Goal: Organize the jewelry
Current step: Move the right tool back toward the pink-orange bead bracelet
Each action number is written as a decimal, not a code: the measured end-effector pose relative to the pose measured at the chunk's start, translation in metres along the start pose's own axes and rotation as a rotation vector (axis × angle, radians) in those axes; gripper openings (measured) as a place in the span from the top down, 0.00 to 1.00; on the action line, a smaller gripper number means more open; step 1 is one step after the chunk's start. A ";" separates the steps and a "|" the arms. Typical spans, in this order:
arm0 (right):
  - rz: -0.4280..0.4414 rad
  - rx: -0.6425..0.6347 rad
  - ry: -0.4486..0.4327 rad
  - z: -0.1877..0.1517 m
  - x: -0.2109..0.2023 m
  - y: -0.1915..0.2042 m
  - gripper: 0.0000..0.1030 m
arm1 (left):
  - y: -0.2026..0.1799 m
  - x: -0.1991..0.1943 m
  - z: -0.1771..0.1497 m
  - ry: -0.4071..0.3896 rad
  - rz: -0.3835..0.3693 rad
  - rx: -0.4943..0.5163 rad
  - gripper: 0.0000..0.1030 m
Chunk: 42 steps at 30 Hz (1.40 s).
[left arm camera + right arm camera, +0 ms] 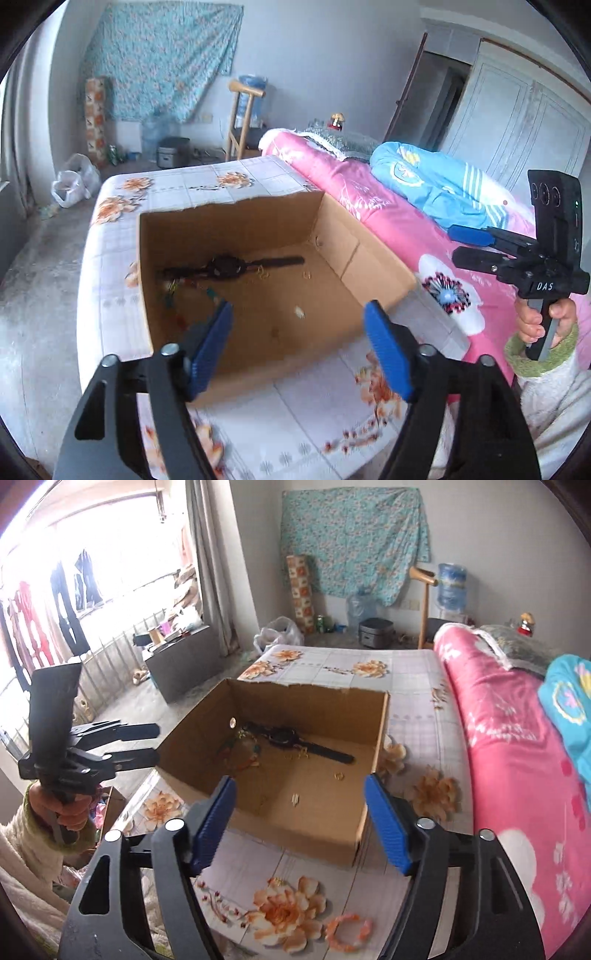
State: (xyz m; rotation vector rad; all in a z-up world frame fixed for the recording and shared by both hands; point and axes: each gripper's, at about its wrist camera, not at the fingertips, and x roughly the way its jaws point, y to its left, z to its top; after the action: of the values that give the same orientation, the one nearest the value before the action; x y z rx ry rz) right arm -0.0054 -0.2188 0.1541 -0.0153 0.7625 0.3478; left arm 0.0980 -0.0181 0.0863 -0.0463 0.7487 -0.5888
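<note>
- Left gripper (299, 347): jaws spread wide, blue pads well apart, nothing between them, no contact with anything. Positioned above the near edge of the cardboard box (373, 258), pointing down into it.
- Same gripper, seen from the right wrist view (157, 744) at the left edge: fingers apart, empty, tips just beside the box's left corner; touching or not, cannot tell. Held from below by a hand (64, 806) in a green-cuffed fleece sleeve.
- Right gripper (299, 823): jaws likewise spread wide, empty, clear of every object. Framing the near wall of the cardboard box (295, 827) from above.
- Same gripper, seen from the left wrist view (456, 245) at the right edge: two fingers parted, nothing gripped, hanging over the pink quilt (384, 221). Handle grasped by a hand (535, 321).
- Box: open-topped, standing on a flower-patterned tabletop (410, 709), beside the pink quilt.
- Inside the box, far end: black wristwatch (291, 738), lying flat with strap stretched out.
- Next to the watch: a tangle of coloured bead strands (240, 753) and small gold pieces (301, 754); exact type too small to tell.
- On the box floor, nearer: a gold ring (339, 775) and a small pale item (294, 798), apart from each other.
- Outside the box, on the tabletop close to the right gripper: an orange beaded bracelet (347, 932), lying flat, untouched.
</note>
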 end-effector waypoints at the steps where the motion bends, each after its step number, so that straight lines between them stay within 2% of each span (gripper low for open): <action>1: -0.020 0.011 0.002 -0.010 -0.004 0.003 0.24 | -0.001 -0.005 -0.007 0.004 0.002 -0.004 0.24; 4: -0.100 0.029 0.019 -0.033 -0.010 0.008 0.14 | -0.007 -0.009 -0.034 0.031 0.005 -0.022 0.19; 7: -0.209 0.044 0.064 -0.062 -0.007 0.013 0.09 | -0.016 0.002 -0.065 0.064 0.041 -0.020 0.15; 11: -0.276 0.095 0.162 -0.095 0.009 0.016 0.08 | -0.022 0.035 -0.097 0.149 0.152 0.005 0.15; 14: -0.355 0.088 0.230 -0.117 0.027 0.022 0.08 | -0.023 0.061 -0.112 0.206 0.219 0.000 0.15; 16: -0.394 0.102 0.253 -0.129 0.031 0.026 0.08 | -0.025 0.074 -0.118 0.230 0.260 0.002 0.15; 20: -0.516 0.100 0.279 -0.148 0.041 0.027 0.08 | -0.021 0.090 -0.121 0.245 0.292 -0.022 0.15; 22: -0.549 0.095 0.288 -0.151 0.047 0.023 0.08 | -0.020 0.099 -0.123 0.266 0.311 -0.041 0.15; 26: -0.614 0.071 0.307 -0.156 0.058 0.017 0.08 | -0.025 0.106 -0.123 0.262 0.349 -0.036 0.12; 28: -0.651 0.052 0.318 -0.161 0.063 0.016 0.08 | -0.027 0.109 -0.123 0.264 0.354 -0.046 0.06; 31: -0.647 0.044 0.341 -0.167 0.069 0.013 0.08 | -0.031 0.111 -0.123 0.256 0.365 -0.054 0.05; 42: -0.579 -0.012 0.258 -0.174 0.063 0.008 0.08 | -0.039 0.111 -0.123 0.241 0.382 -0.071 0.05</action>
State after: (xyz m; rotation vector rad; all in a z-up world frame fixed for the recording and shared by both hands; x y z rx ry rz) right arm -0.0834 -0.2161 -0.0142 -0.2912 0.9720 -0.2058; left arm 0.0627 -0.0886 -0.0649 0.1026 0.9840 -0.2043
